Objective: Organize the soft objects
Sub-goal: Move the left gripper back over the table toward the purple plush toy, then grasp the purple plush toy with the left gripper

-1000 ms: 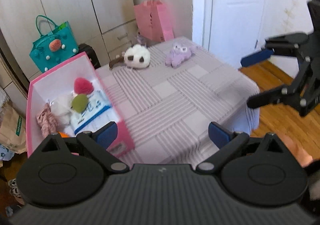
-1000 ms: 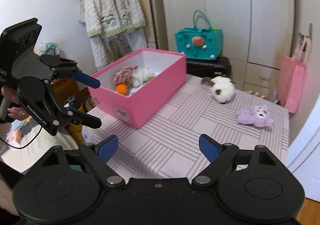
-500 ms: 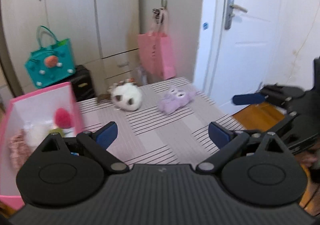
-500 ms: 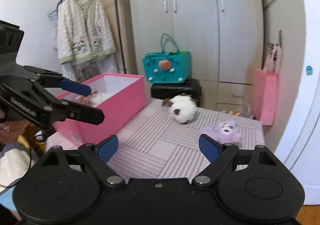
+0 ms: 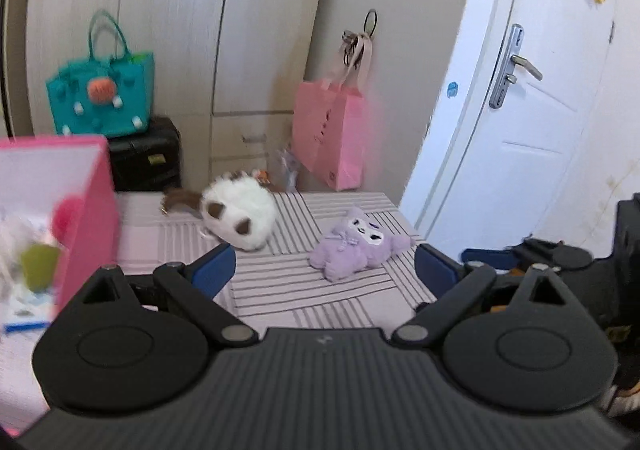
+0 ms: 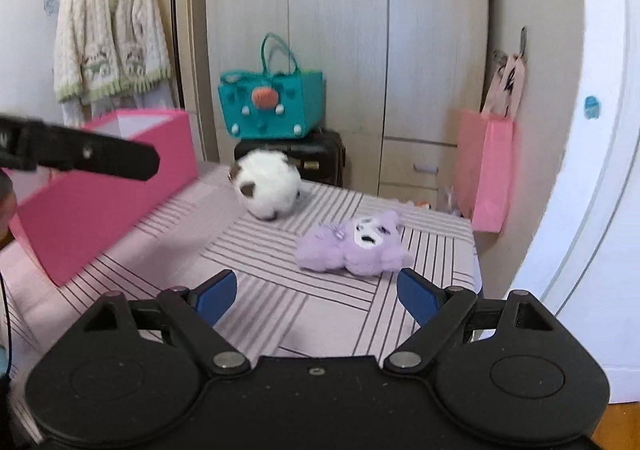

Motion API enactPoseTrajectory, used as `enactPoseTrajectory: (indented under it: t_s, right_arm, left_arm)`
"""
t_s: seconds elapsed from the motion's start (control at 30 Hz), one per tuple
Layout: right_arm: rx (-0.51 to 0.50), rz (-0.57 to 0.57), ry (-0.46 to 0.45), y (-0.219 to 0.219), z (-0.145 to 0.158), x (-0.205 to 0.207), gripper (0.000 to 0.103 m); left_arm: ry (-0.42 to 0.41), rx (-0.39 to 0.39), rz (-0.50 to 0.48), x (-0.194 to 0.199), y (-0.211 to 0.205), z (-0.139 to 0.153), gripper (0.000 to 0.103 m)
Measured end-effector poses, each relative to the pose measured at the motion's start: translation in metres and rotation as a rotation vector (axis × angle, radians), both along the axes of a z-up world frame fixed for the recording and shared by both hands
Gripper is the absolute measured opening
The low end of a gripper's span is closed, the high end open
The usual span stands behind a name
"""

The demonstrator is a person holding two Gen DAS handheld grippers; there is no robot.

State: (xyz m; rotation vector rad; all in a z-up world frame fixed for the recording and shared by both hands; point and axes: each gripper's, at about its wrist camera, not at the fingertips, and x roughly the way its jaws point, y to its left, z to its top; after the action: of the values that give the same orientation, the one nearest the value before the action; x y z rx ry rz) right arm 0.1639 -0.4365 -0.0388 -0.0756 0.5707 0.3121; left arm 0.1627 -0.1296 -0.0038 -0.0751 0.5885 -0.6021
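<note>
A white and brown round plush point(image 5: 239, 217) point(image 6: 267, 190) and a purple plush point(image 5: 357, 249) point(image 6: 354, 245) lie on the striped table point(image 5: 280, 290) point(image 6: 280, 306). A pink box point(image 5: 86, 210) point(image 6: 104, 190) at the left holds several soft toys. My left gripper point(image 5: 324, 270) is open and empty, just short of both plushes. My right gripper point(image 6: 316, 296) is open and empty, just short of the purple plush. The right gripper also shows at the right edge of the left wrist view point(image 5: 560, 262), and one left finger point(image 6: 84, 158) crosses the right wrist view.
A teal bag point(image 5: 100, 90) point(image 6: 272, 106) sits on a black case point(image 5: 144, 158) behind the table. A pink paper bag point(image 5: 330, 138) point(image 6: 486, 166) hangs on the wardrobe. A white door point(image 5: 520, 110) is at the right. A cardigan point(image 6: 110, 38) hangs at the left.
Both grippers have dropped lower and moved toward the far end of the table; the plushes now look larger and closer. Both stay open and empty.
</note>
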Motion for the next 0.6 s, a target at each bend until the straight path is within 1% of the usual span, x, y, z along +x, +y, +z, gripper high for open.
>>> enactPoseTrajectory:
  t_s: [0.1, 0.17, 0.2, 0.27, 0.33, 0.37, 0.47, 0.53, 0.6]
  right_arm:
    - [0.027, 0.013, 0.019, -0.009, -0.008, 0.018, 0.089]
    - [0.02, 0.012, 0.015, -0.013, -0.011, 0.027, 0.089]
    - [0.005, 0.018, 0.015, -0.014, -0.014, 0.033, 0.089]
    - [-0.036, 0.028, 0.027, -0.014, -0.018, 0.044, 0.089]
    - [-0.058, 0.035, 0.037, -0.015, -0.022, 0.055, 0.089]
    - [-0.063, 0.045, 0.042, -0.016, -0.025, 0.061, 0.089]
    - [-0.092, 0.073, 0.069, -0.017, -0.034, 0.075, 0.089]
    - [-0.114, 0.105, 0.087, -0.017, -0.039, 0.081, 0.089]
    - [-0.122, 0.11, 0.076, -0.019, -0.04, 0.084, 0.089]
  left_arm:
    - [0.022, 0.008, 0.01, 0.013, -0.016, -0.016, 0.095]
    - [0.034, 0.016, 0.016, 0.022, -0.026, -0.026, 0.095]
    - [0.059, 0.006, 0.019, 0.027, -0.03, -0.03, 0.095]
    - [0.146, -0.049, 0.031, 0.042, -0.035, -0.04, 0.095]
    - [0.194, -0.114, 0.057, 0.051, -0.038, -0.048, 0.095]
    - [0.205, -0.127, 0.062, 0.055, -0.043, -0.05, 0.095]
    - [0.22, -0.118, 0.09, 0.066, -0.058, -0.059, 0.095]
    - [0.23, -0.108, 0.104, 0.074, -0.067, -0.066, 0.092]
    - [0.232, -0.109, 0.125, 0.08, -0.074, -0.074, 0.087]
